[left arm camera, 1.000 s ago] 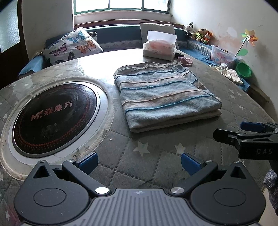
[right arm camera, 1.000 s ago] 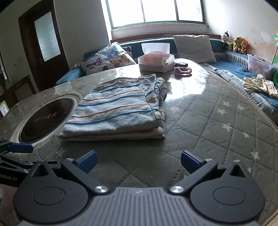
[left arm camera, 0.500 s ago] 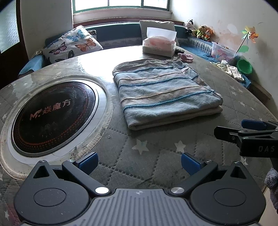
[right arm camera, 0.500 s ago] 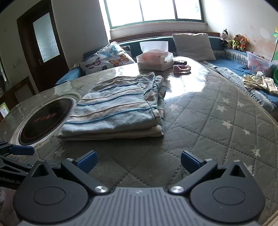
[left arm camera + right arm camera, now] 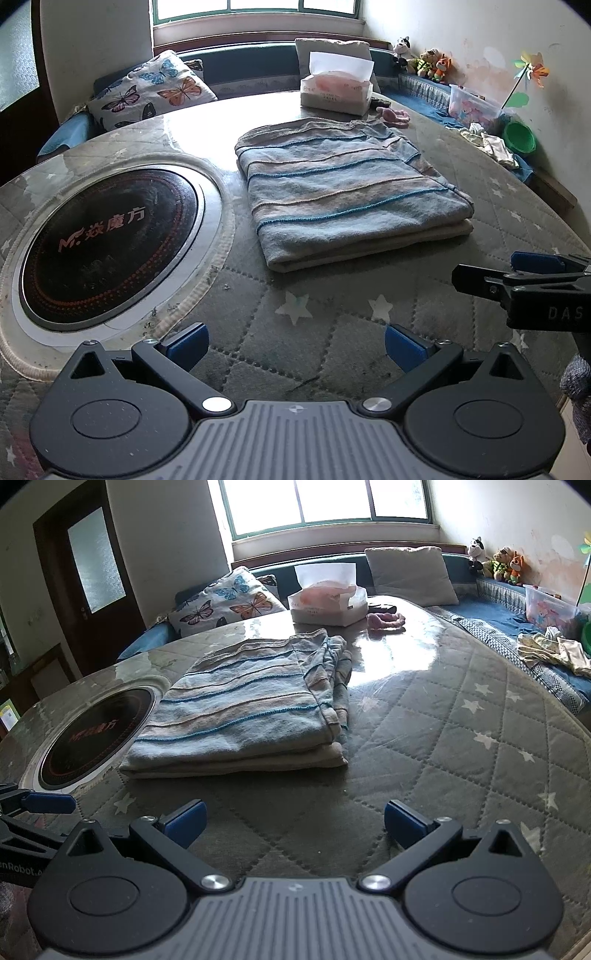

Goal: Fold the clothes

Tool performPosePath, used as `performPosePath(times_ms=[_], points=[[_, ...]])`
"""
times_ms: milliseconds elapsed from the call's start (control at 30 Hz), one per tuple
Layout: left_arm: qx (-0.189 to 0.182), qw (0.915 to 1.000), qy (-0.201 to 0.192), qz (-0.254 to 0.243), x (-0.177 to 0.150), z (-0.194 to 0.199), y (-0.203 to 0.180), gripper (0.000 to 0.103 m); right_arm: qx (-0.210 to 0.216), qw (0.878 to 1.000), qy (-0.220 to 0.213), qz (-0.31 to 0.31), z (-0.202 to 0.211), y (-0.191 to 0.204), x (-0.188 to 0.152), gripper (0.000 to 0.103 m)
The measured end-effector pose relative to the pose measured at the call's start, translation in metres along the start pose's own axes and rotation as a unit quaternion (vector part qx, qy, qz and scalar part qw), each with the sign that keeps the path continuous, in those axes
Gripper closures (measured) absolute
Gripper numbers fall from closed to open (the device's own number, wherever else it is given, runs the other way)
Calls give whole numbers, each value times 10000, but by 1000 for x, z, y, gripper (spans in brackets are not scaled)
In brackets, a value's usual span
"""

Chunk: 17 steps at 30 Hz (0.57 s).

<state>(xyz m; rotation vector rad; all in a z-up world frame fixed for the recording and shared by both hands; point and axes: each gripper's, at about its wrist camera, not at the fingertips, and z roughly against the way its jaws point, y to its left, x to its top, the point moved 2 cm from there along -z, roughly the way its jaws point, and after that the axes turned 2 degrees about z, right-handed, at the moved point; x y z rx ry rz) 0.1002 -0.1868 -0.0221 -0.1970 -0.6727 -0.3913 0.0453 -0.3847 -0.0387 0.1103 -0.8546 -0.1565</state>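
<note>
Striped garment point(image 5: 351, 192) lies folded into a thick, roughly rectangular bundle on the quilted, star-printed desk point(image 5: 332, 350), just beside the round black induction hob point(image 5: 107, 243) set into the surface. In the right wrist view its layered edges point(image 5: 332, 686) stack fairly evenly, with a paler layer showing along the near fold.

The left gripper point(image 5: 293, 343) hangs over bare quilting short of the bundle, its blue-padded fingers spread wide and holding nothing. The right gripper point(image 5: 293, 821) is likewise spread apart and empty, well back from the cloth's near edge; it also shows at the right margin of the left wrist view point(image 5: 517, 273).

Judging by how things lie, this piece looks finished: several folds are in, the bundle is compact, and neither gripper touches it. What may be left is a small tidy of the loose edges on the garment's far right side, or moving on. A crumpled pale cloth point(image 5: 550, 651) sits on the blue bench point(image 5: 491, 609) past the desk and could be another item to fold, though that is only a guess. A tissue box point(image 5: 336, 90) stands at the far edge.
</note>
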Motion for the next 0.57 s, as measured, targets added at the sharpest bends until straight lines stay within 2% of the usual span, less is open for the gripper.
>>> performPosePath(times_ms=[567], points=[[-4, 10000, 38, -7, 0, -2, -2, 0, 17, 10000, -13, 13, -1, 1, 0, 0]])
